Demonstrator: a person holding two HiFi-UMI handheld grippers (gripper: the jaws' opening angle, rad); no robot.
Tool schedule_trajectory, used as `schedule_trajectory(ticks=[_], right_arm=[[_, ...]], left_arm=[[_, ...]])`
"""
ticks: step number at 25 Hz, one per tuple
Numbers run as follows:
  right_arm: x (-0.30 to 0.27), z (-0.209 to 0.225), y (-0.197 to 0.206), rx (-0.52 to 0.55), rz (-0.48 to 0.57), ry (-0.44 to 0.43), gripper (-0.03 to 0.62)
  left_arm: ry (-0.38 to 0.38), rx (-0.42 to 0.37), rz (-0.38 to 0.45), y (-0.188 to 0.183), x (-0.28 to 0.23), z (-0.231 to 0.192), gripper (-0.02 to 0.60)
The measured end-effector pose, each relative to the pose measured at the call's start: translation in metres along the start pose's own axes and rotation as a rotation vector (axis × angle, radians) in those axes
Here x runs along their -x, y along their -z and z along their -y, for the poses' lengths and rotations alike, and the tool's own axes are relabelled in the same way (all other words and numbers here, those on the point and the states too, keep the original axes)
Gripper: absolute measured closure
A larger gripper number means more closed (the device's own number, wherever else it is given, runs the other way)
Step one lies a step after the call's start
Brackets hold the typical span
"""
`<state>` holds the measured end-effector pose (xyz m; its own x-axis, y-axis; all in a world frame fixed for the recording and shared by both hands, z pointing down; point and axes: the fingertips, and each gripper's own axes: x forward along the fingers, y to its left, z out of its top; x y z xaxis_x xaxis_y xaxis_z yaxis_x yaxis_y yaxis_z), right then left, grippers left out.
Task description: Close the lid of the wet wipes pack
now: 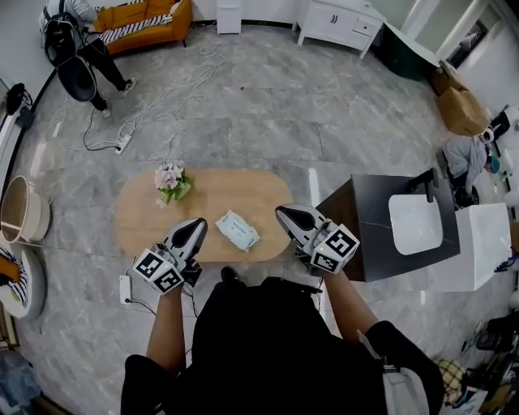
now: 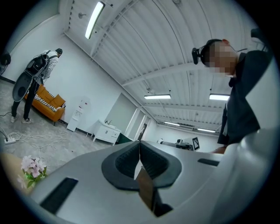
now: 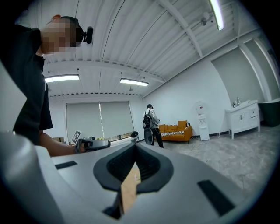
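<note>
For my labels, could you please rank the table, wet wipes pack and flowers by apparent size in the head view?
1. table
2. wet wipes pack and flowers: too alike to rank.

Grey marble floor (image 1: 268, 121) strewn with white cables (image 1: 174, 89). An oval wooden tabletop (image 1: 235, 190) stands mid-room. Orange sofa (image 1: 146, 20) and white cabinet (image 1: 340, 23) line the far wall. Strip lights (image 2: 94, 19) overhead.

Oval wooden table (image 1: 235, 190) on grey tiled floor (image 1: 268, 121) carries two items, well apart: small flower bunch (image 1: 171, 183) near its left end, wet wipes pack (image 1: 237, 229) flat by the near edge (roughly mid-length, lying skewed).
</note>
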<state>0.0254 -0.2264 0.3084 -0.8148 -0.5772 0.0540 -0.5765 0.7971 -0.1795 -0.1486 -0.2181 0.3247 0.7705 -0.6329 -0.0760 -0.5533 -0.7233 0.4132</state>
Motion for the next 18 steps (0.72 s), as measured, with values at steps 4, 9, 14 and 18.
schedule_trajectory(ticks=[4,9,14,18], right_arm=[[0.025,-0.019,-0.003,0.011,0.014,-0.066,0.585],[0.081,-0.055,0.013,0.028,0.002,-0.156,0.585],[0.146,-0.088,0.062,-0.051,-0.053,-0.202,0.585],[0.185,-0.106,0.091,-0.104,-0.093,-0.217,0.585]], left_arm=[[-0.006,-0.038,0.015,0.001,0.008,0.046,0.565],[-0.037,-0.074,0.038,0.029,0.021,0.115,0.565],[-0.062,-0.039,0.009,0.082,0.033,0.183,0.565],[-0.102,-0.037,-0.048,0.116,0.054,0.22,0.565]])
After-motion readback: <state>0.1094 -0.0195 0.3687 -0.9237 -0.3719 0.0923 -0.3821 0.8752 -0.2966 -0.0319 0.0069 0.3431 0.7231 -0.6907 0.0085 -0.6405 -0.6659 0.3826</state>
